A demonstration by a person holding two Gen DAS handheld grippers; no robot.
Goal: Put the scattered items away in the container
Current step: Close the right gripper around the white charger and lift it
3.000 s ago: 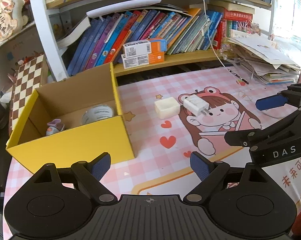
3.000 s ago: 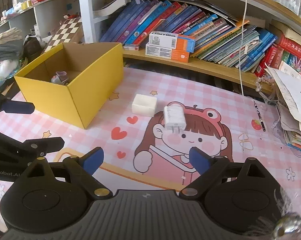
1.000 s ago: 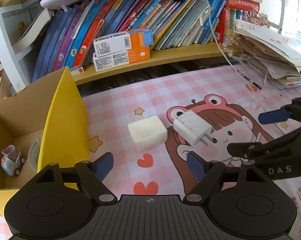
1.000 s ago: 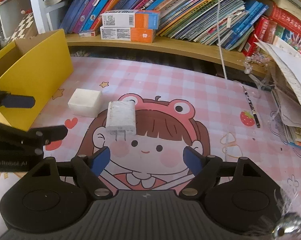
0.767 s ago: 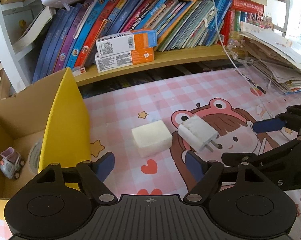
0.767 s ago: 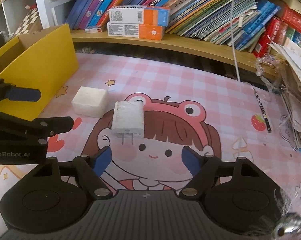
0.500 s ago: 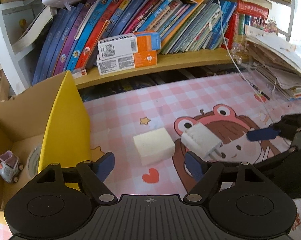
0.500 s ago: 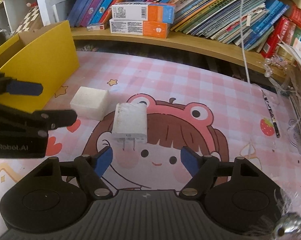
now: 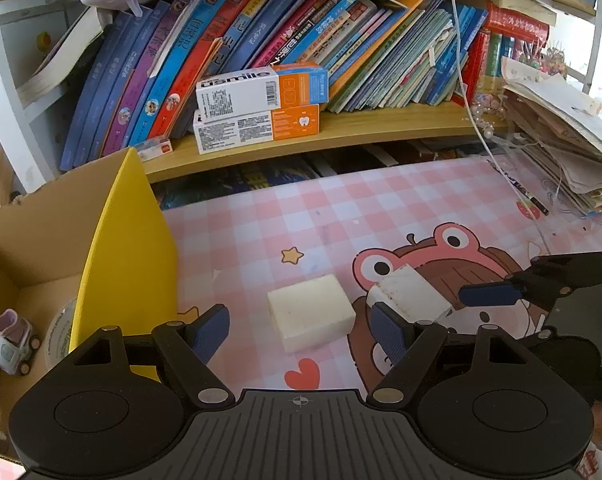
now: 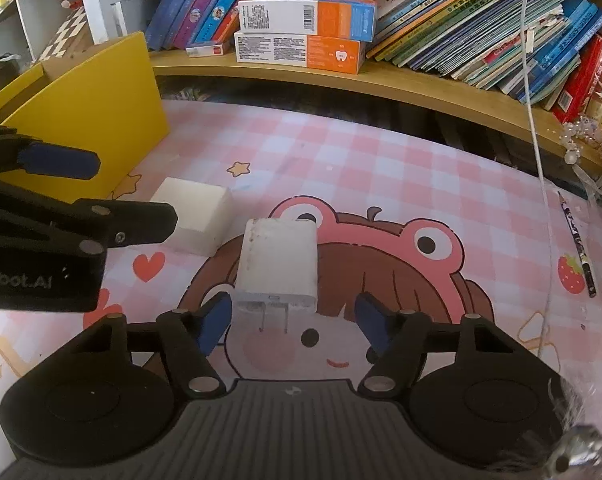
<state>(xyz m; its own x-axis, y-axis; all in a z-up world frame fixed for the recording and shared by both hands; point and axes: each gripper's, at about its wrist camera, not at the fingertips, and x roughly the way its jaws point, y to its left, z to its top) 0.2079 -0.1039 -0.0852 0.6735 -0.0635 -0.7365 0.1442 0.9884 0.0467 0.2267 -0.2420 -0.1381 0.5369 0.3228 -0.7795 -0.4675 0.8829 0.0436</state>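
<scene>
A white charger plug [image 10: 277, 268] lies on the pink cartoon mat [image 10: 381, 184], prongs toward me. My right gripper [image 10: 293, 322] is open around the prong end and its jaws are closing; the pads do not press on the plug. A white block [image 9: 311, 312] lies left of the plug, just ahead of my open left gripper [image 9: 297, 332] and in line with the gap between its fingers. The yellow cardboard box [image 9: 129, 264] stands to the left, holding a small toy car [image 9: 11, 342] and a tape roll [image 9: 59, 336].
A wooden shelf [image 9: 361, 128] packed with books and two toothpaste boxes [image 9: 261, 90] runs along the back. A paper stack [image 9: 561, 140] sits at the right, with a pencil [image 10: 577, 240] on the mat and a white cable [image 10: 533, 120] hanging down.
Both grippers have moved forward toward the items. The right gripper has come down around the plug's prong end and its jaws have narrowed. The block now sits closer to the left fingers.
</scene>
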